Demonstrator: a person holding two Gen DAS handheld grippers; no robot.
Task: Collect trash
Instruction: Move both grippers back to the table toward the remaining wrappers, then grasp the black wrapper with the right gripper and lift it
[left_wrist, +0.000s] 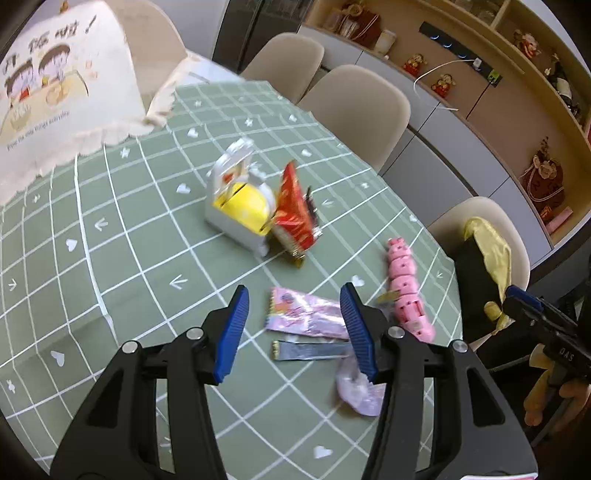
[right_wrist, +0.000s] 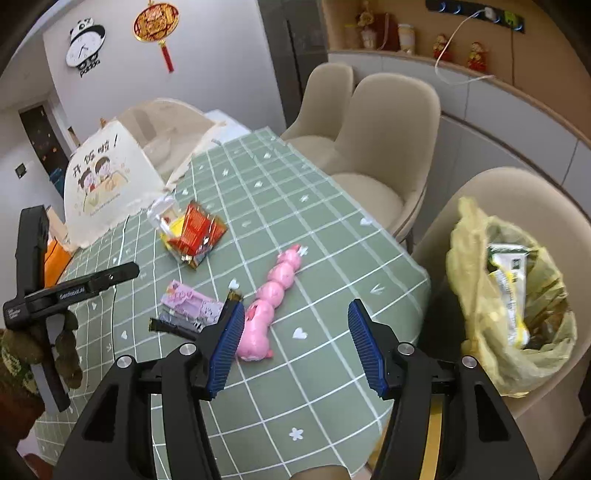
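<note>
Left gripper jaws apart, empty, over pink wrapper and silver wrapper | right gripper spread wide, empty, above table edge beside pink toy | red packet leans on white box | yellow bag on chair holds trash

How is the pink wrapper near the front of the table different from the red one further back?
The pink wrapper lies flat on the green tablecloth; the red wrapper stands tilted, leaning against a white and yellow box. The pink one is pale with a cartoon print; the red one is bright, with a gold edge. The pink one lies in front of the left gripper; the red one is further off. Both are crinkly, shiny packets.
</note>
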